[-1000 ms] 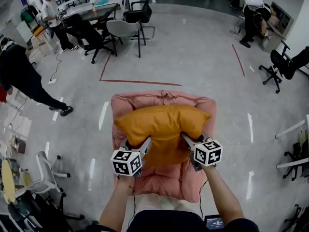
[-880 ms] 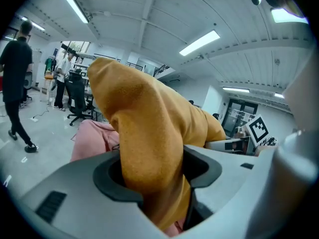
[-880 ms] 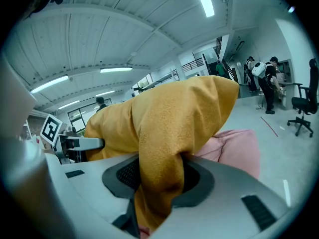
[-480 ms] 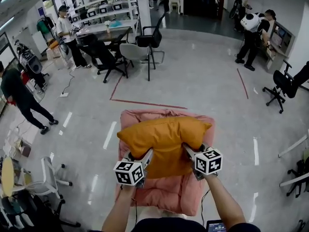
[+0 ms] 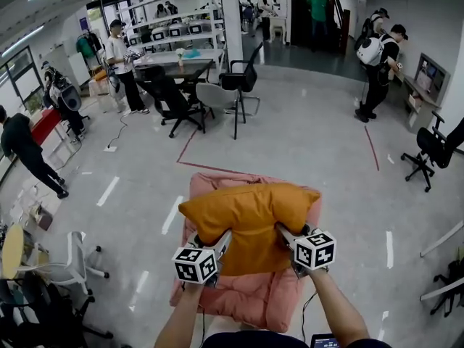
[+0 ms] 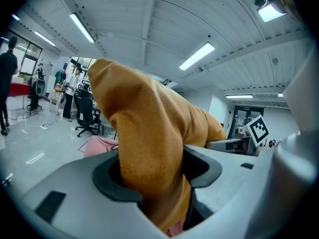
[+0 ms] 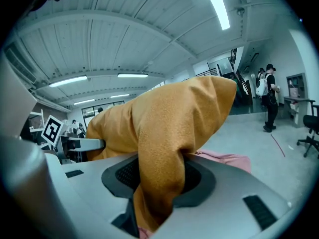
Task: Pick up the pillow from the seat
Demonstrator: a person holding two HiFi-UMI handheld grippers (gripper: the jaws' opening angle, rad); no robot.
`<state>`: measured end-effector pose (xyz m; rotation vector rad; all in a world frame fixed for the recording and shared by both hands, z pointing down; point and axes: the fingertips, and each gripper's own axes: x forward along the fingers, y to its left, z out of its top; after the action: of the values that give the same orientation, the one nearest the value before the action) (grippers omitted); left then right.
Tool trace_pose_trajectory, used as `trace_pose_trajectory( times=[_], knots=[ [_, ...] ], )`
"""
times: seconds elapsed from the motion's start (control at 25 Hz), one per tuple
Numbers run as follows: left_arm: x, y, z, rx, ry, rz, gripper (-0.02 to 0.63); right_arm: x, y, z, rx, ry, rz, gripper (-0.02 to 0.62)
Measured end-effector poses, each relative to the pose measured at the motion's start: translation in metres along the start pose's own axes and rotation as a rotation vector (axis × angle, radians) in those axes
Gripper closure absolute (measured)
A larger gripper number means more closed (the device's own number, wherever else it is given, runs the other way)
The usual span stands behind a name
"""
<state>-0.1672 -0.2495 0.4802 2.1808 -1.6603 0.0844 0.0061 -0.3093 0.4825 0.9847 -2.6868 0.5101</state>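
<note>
Left tongs (image 5: 220,238), right tongs (image 5: 283,232) pinch pillow (image 5: 249,212) edge — above seat (image 5: 239,299).

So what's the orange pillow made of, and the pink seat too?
The orange pillow looks like soft matte cloth with a fine pebbly weave, probably stuffed: it bunches where the left gripper pinches it. The pink seat looks like padded matte fabric, puffy and wrinkled. Exact fibres I can't tell.

Open-plan office/lab kinda place: rolling chairs (image 5: 241,84), shelves (image 5: 190,26) of monitors (image 5: 174,32) behind a tabletop (image 5: 174,67), strip lights (image 6: 197,57) overhead.
</note>
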Motion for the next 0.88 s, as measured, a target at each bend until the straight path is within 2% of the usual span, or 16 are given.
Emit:
trace_pose_trajectory(
  times=[0.52,0.88],
  knots=[
    [-0.045,-0.033,0.01,0.004,-0.074,0.082,0.344,-0.034,0.021,0.016,-0.055,-0.047,0.097,0.423],
    [-0.065,-0.027,0.007,-0.011,-0.097,0.139,0.339,-0.026,0.035,0.017,-0.071,-0.043,0.162,0.417]
  ],
)
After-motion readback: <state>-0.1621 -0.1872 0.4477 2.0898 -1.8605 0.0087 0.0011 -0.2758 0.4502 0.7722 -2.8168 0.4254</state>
